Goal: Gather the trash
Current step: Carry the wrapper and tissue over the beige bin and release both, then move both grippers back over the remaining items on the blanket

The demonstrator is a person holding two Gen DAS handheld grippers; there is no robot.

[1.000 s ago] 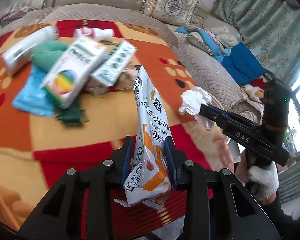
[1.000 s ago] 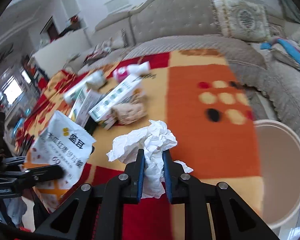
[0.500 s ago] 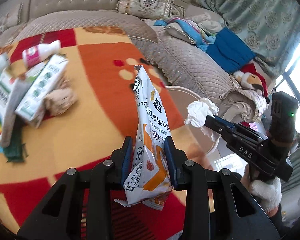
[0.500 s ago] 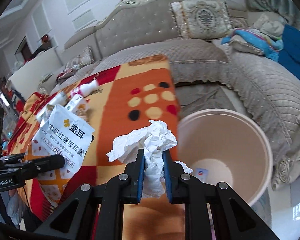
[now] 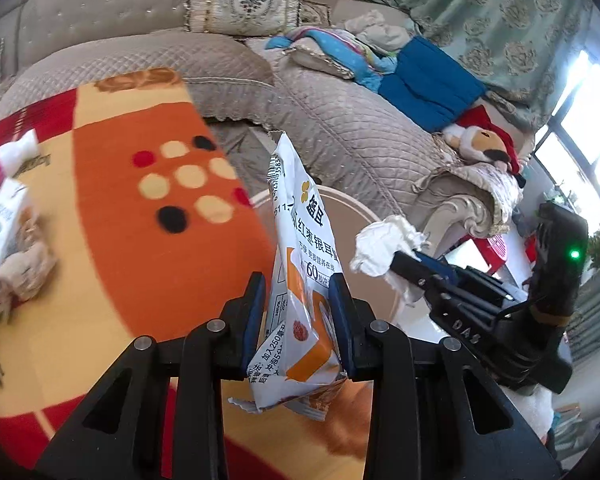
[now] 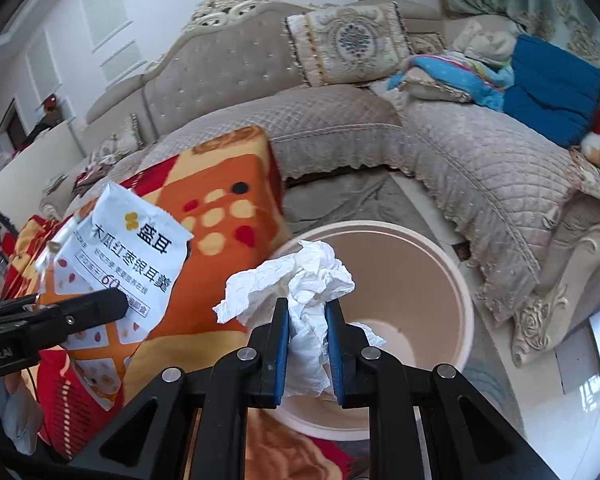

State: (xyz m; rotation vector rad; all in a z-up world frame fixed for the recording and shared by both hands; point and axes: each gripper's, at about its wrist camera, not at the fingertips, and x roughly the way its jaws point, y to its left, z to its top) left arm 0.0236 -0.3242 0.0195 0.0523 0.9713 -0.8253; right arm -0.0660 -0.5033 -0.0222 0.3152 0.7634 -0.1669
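Sofa: quilted beige, curving around behind my view.
Cushion: ornate, upright against the sofa back.
Blue cloth: folded on the seat.
Blanket: orange, red, dotted.
Curtain: green, patterned.
Plush toy: on the sofa arm.

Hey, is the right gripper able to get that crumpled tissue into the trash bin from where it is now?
Probably yes. The right gripper holds the crumpled tissue in front of the open mouth of the trash bin, with nothing between them. The snack packet in the left gripper sits off to the side.
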